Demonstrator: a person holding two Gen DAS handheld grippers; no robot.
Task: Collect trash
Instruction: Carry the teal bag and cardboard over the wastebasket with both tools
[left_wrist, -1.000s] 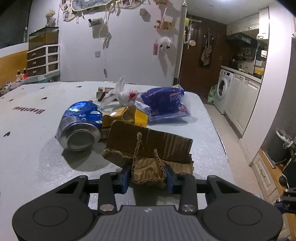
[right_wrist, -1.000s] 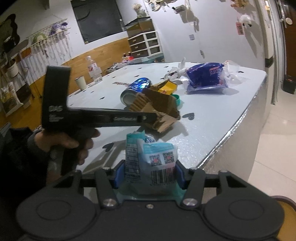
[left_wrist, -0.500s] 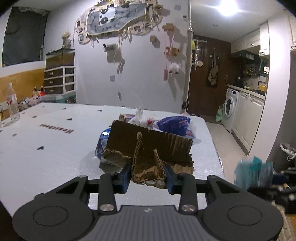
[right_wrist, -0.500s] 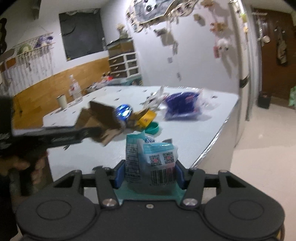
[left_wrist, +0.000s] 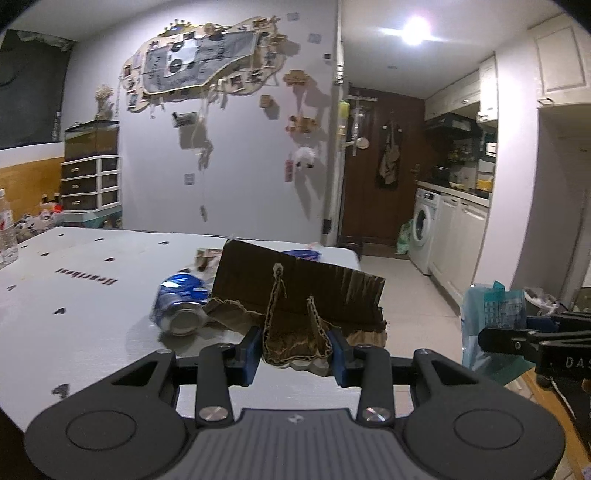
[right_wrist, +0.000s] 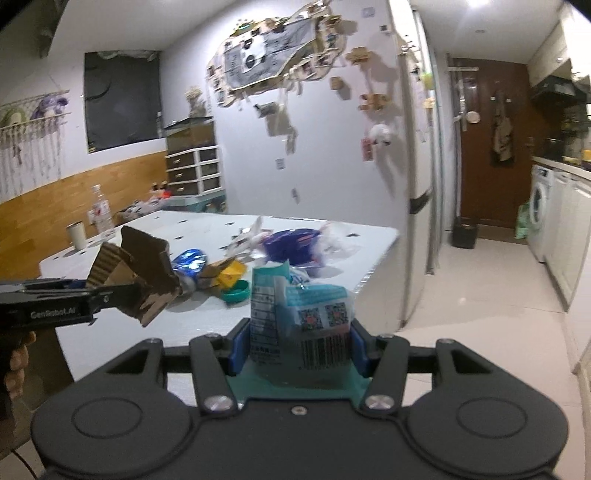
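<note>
My left gripper (left_wrist: 295, 349) is shut on a torn brown cardboard piece (left_wrist: 299, 291) and holds it above the near edge of the white table (left_wrist: 74, 295). It also shows in the right wrist view (right_wrist: 136, 273). My right gripper (right_wrist: 299, 345) is shut on a teal plastic wrapper (right_wrist: 303, 310) with a barcode, held off the table's right side; the wrapper shows in the left wrist view (left_wrist: 491, 317). On the table lie a crushed blue can (left_wrist: 179, 304), a blue plastic bag (right_wrist: 295, 243), a yellow wrapper (right_wrist: 231, 275) and a green lid (right_wrist: 234, 295).
A water bottle (right_wrist: 99, 212) and a cup (right_wrist: 75, 236) stand at the table's far left. A fridge (right_wrist: 417, 184) stands right of the table. A washing machine (left_wrist: 423, 225) and cabinets line the right wall. Tiled floor lies beyond.
Both grippers have risen and pulled back from the table with their loads. The cardboard has come up off the table, away from the can.
</note>
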